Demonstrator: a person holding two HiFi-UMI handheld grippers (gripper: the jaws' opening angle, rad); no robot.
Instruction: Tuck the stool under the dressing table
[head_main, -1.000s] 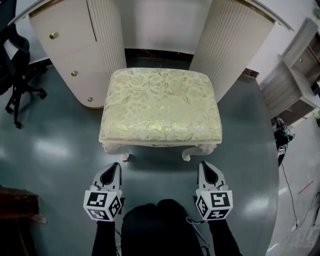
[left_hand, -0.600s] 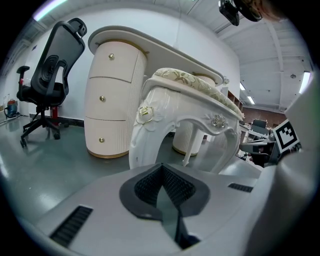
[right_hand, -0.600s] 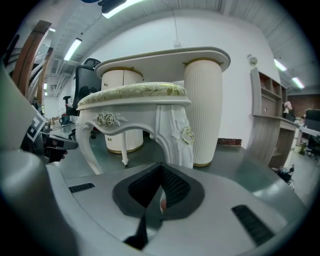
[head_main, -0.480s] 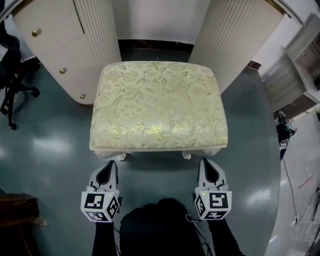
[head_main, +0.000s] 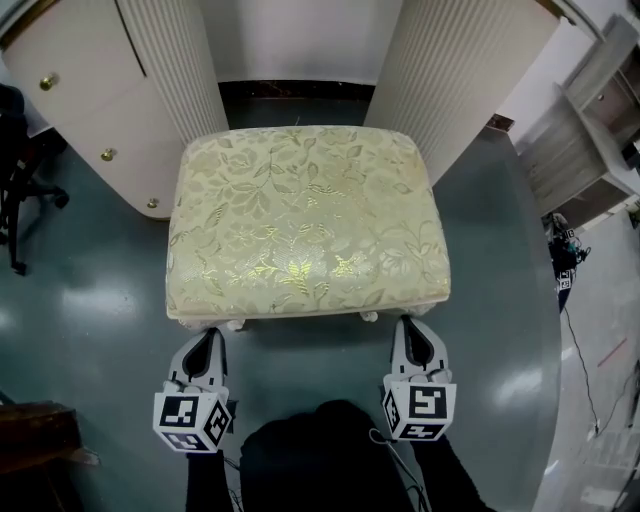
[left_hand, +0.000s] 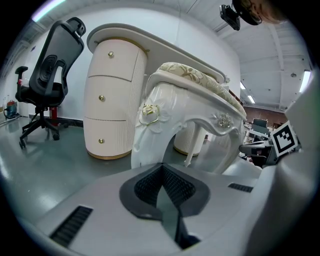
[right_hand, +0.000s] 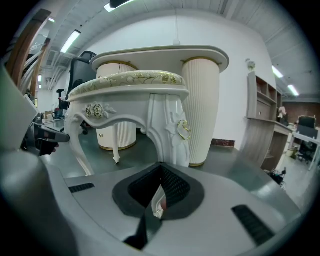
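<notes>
Nearest to me, my left tool (head_main: 206, 338) and my right tool (head_main: 414, 328) sit low over the floor (head_main: 90, 300), each with its jaws brought together and clamping nothing; in the right gripper view a pale sliver shows in the slit between the jaws, and I cannot tell what it is; each tip points at one near corner of the stool (head_main: 305, 220), the left at the carved white leg (left_hand: 150, 135) with its gilt flower, the right at its twin (right_hand: 172, 135); the legs stand just ahead of the tips, and I cannot tell whether they touch; the stool stands square in front of me, its far edge at the mouth of the gap between the two fluted pedestals (head_main: 450, 70) of the dressing table (right_hand: 165, 52), most of the seat outside it; I judge the frame stiff and fairly heavy, likely to slide readily on this glossy floor; the brocade cushion looks soft and would only dent, so I would bear on the wood, low on the two near legs or on the rail between them, clear of the gilt carving, which looks easy to chip; painted curves may let a tip skid, so equal pressure both sides should keep it straight between the pedestals; beyond, at the far left, an office chair (left_hand: 47, 75) stands well apart.
</notes>
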